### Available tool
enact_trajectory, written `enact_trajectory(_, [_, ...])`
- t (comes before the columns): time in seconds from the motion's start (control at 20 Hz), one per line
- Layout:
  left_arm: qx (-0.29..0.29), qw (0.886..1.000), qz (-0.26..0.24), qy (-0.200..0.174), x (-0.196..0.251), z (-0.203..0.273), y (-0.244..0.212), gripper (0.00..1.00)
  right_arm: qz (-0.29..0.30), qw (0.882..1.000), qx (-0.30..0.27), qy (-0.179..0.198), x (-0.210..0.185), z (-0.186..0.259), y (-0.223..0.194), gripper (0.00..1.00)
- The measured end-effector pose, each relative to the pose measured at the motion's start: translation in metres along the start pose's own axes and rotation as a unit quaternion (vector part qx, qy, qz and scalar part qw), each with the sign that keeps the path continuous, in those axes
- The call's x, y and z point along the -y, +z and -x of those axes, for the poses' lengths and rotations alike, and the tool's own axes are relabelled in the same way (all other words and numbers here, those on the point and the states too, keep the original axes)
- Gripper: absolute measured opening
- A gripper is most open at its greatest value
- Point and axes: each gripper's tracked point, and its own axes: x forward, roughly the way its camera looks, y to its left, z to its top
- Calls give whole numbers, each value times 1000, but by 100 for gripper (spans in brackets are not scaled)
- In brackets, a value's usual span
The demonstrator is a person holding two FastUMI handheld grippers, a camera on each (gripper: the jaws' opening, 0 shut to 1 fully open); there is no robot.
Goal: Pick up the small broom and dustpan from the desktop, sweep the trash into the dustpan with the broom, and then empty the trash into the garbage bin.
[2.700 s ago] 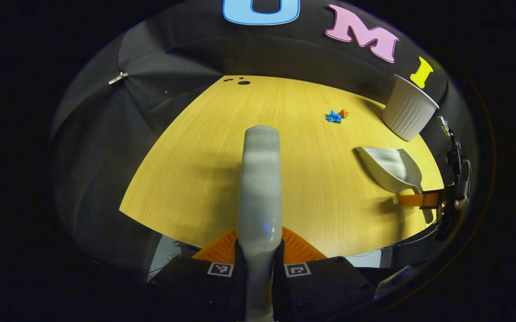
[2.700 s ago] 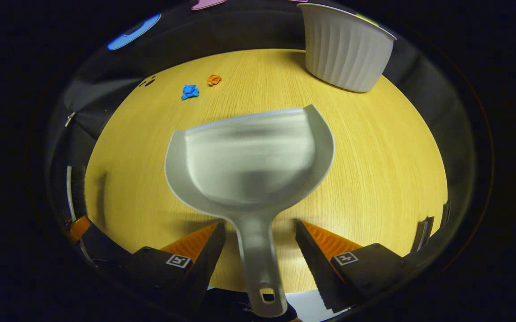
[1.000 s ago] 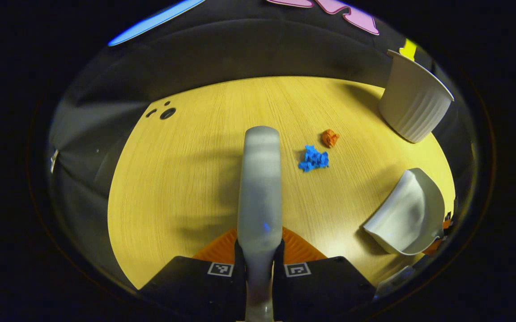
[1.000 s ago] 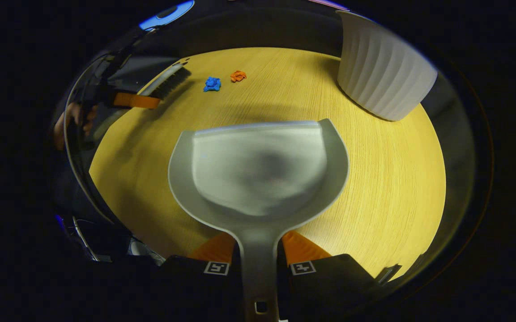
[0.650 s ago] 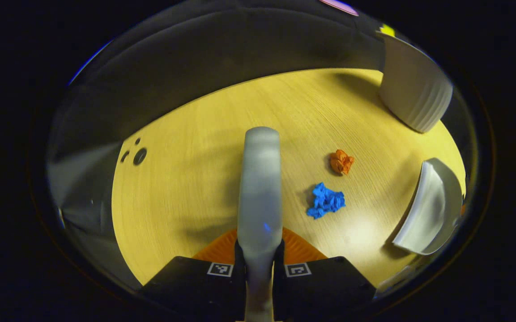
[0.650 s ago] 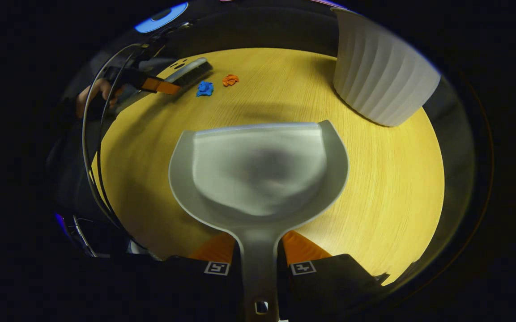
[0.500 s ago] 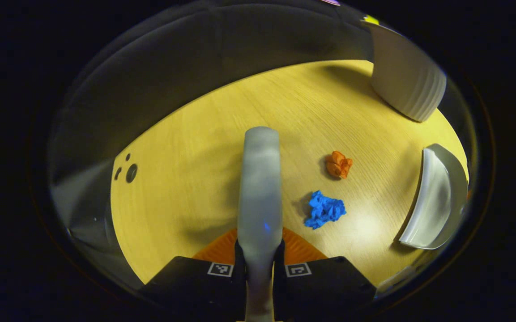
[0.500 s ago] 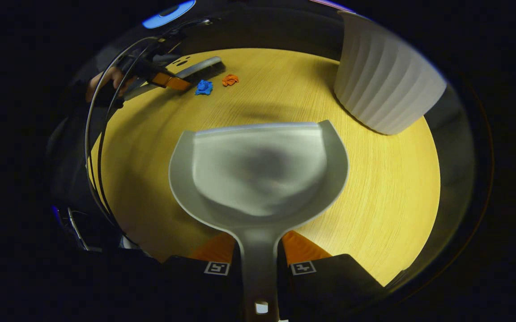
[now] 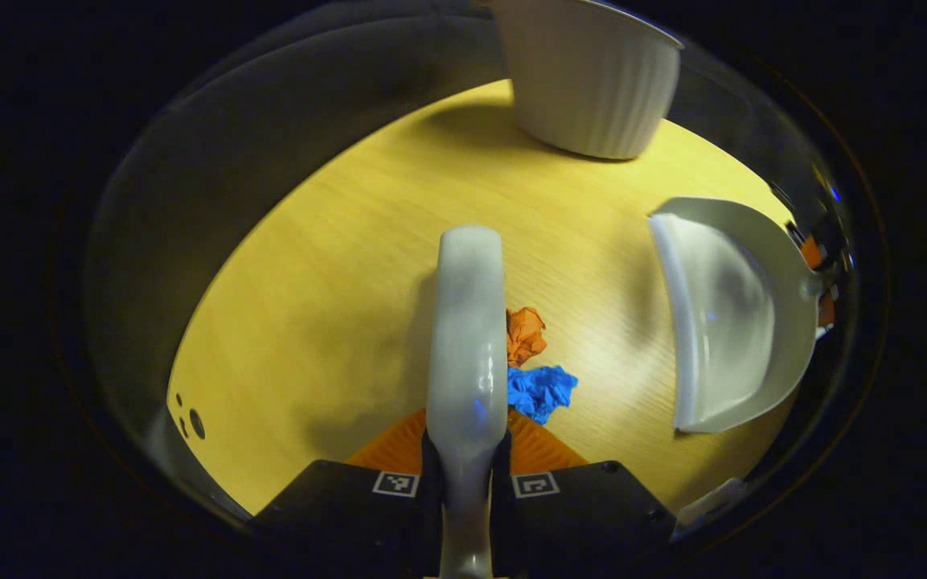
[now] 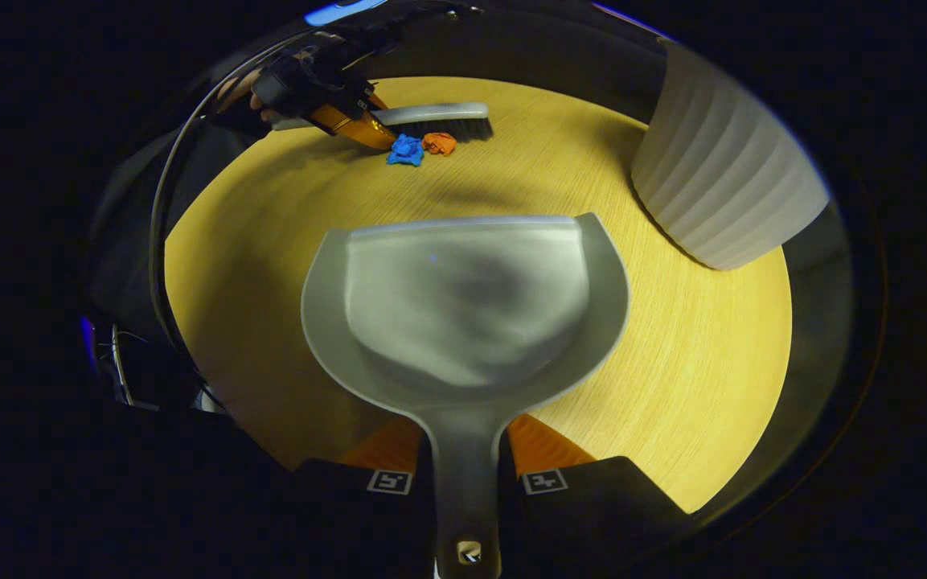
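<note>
In the left gripper view, the grey plastic broom (image 9: 467, 322) is clamped between the closed fingers of the left hand-held gripper (image 9: 467, 446) at bottom centre, beside the crumpled orange scrap (image 9: 525, 335) and crumpled blue scrap (image 9: 541, 392) on the yellow wooden worktop (image 9: 334, 281). In the right gripper view, the grey plastic dustpan (image 10: 463, 310) is gripped by its handle in the right hand-held gripper (image 10: 465, 462), the white ribbed garbage bin (image 10: 724, 197) at upper right.
</note>
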Motion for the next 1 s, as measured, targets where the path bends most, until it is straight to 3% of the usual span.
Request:
enact_trajectory(0.35, [-11,994,6,-108,120,6,2,26,26,1000,7,6,-19,2,-1,35])
enact_trajectory(0.55, [-15,983,59,-171,187,22,1,28,25,1000,13,5,-21,6,-4,35])
enact_trajectory(0.65, [-5,982,84,-168,202,26,-2,28,20,1000,20,4,-15,4,-5,35])
enact_trajectory(0.8, [35,985,119,-118,199,46,-6,28,15,999,32,2,-12,-9,-10,34])
enact_trajectory(1.0, [79,975,195,-65,192,90,-21,28,9,999,50,9,-18,1,-10,34])
